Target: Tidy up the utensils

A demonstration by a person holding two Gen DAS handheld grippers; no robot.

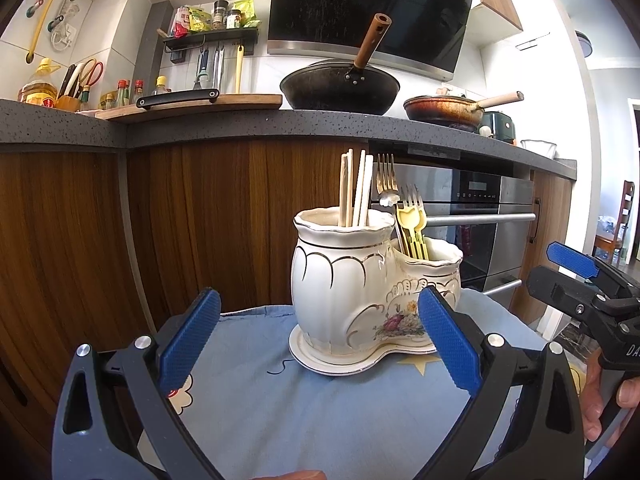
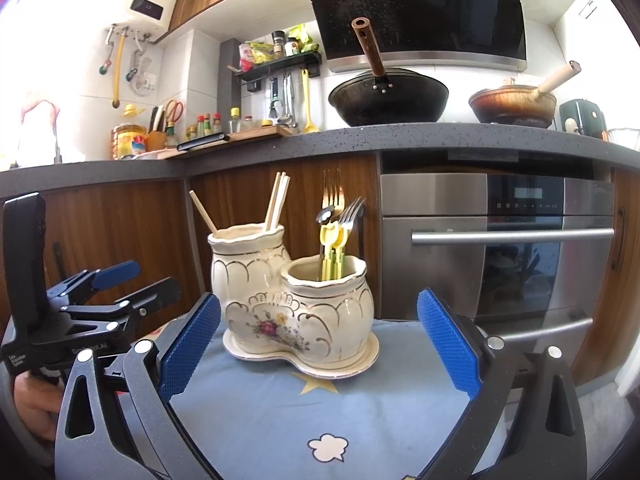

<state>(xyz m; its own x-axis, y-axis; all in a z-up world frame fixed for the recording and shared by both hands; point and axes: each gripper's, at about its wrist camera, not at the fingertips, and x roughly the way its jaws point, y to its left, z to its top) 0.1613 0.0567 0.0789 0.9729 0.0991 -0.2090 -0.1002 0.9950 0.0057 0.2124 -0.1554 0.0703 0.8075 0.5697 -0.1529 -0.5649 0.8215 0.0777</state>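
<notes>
Bright daylight floods the kitchen from the right of the holder [image 1: 360, 280], bleaching the wall [image 1: 568, 60] beyond it nearly white. In the right wrist view a window [image 2: 36, 132] far left of the holder [image 2: 296, 300] is blown out, with purple fringing at the frame edge. The hood [image 1: 368, 8] above shows dusty reflections; the oven [image 2: 500, 240] carries soft sheen. Fisheye distortion bows the worktop [image 1: 240, 124] and darkens the corners. The holder is sharp, casting only a faint shadow on the cloth [image 2: 320, 412].
</notes>
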